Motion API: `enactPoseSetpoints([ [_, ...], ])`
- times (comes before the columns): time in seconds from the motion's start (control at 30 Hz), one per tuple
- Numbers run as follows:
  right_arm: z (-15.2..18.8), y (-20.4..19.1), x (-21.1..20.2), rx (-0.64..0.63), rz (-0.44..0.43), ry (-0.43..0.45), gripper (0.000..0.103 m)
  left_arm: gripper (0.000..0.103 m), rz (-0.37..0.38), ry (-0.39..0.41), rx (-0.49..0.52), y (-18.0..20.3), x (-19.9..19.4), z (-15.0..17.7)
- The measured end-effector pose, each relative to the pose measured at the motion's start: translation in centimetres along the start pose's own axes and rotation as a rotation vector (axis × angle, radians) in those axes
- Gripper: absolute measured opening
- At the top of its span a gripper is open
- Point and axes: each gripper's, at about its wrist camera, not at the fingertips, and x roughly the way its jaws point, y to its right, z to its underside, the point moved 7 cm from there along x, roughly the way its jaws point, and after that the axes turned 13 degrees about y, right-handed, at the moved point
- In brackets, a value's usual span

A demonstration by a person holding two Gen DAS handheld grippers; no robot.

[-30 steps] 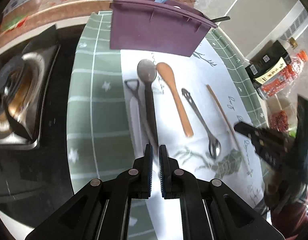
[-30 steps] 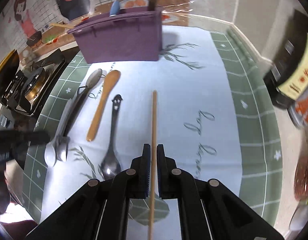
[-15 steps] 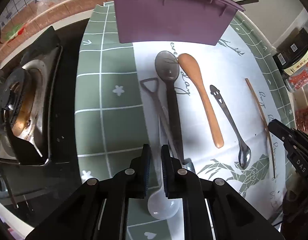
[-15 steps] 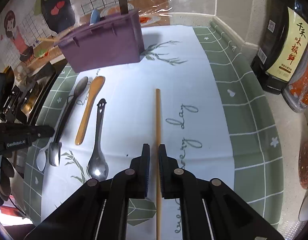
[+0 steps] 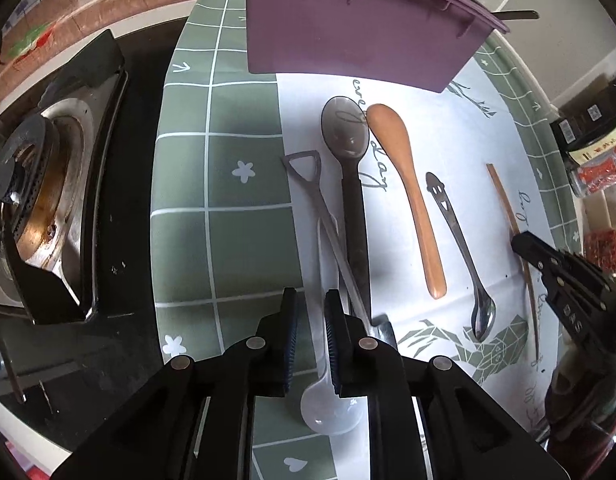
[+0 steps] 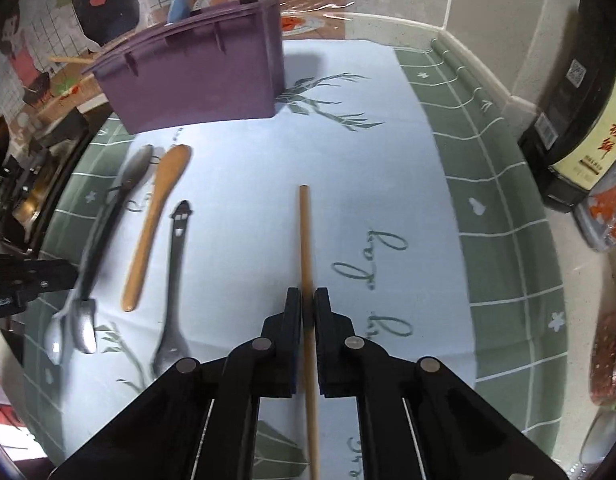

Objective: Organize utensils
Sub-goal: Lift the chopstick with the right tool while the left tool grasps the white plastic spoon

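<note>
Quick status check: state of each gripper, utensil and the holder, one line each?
left gripper: opening, white spoon handle between jaws
right gripper: shut on chopstick
white spoon: lying flat
wooden spoon: lying flat, untouched
purple holder: upright, utensils inside

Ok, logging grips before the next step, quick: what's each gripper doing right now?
Left gripper: fingers opening, white spoon between them, not clamped.
Right gripper: shut on the chopstick.

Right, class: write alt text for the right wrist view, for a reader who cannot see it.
The right gripper is shut on a wooden chopstick lying on a white and green mat. To its left lie a wooden spoon and metal spoons, with a purple utensil holder standing behind them.
</note>
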Motion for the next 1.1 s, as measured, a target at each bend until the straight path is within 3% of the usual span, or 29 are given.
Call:
enactPoseSetpoints([
  [0.1, 0.1, -0.3, -0.5, 0.013, -0.019, 0.007, 0.006, 0.015, -0.021, -0.024, 0.046, 0.7, 0.2, -0.1],
  [0.23, 0.1, 0.1, -1.4, 0.025, -0.027, 0.022, 0.006, 0.015, 0.067, -0.089, 0.066, 1.9, 0.0, 0.9],
  [0.33, 0.2, 0.7, -1.7, 0.036, -0.022, 0.028, 0.006, 0.015, 0.097, -0.036, 0.139, 2.9, -1.4, 1.2],
  [0.43, 0.4, 1.4, -1.7, 0.055, -0.015, 0.023, 0.006, 0.016, 0.112, -0.041, 0.201, 3.9, -1.9, 2.1],
  [0.7, 1.0, 1.4, -2.0, 0.053, -0.012, 0.014, 0.006, 0.016, -0.021, -0.037, 0.319, 3.4, -1.1, 3.9],
  [0.83, 0.9, 1.1, -2.3, 0.036, -0.013, 0.018, 0.007, 0.016, 0.026, -0.032, 0.265, 2.6, -1.4, 3.3],
  [0.9, 0.8, 1.1, -2.2, 0.033, -0.012, 0.016, 0.007, 0.016, 0.058, -0.045, 0.276, 2.8, -1.4, 3.3],
  [1.1, 0.7, 0.7, -2.2, 0.015, -0.019, 0.015, 0.007, 0.016, 0.049, -0.08, 0.341, 3.7, -0.4, 2.0],
])
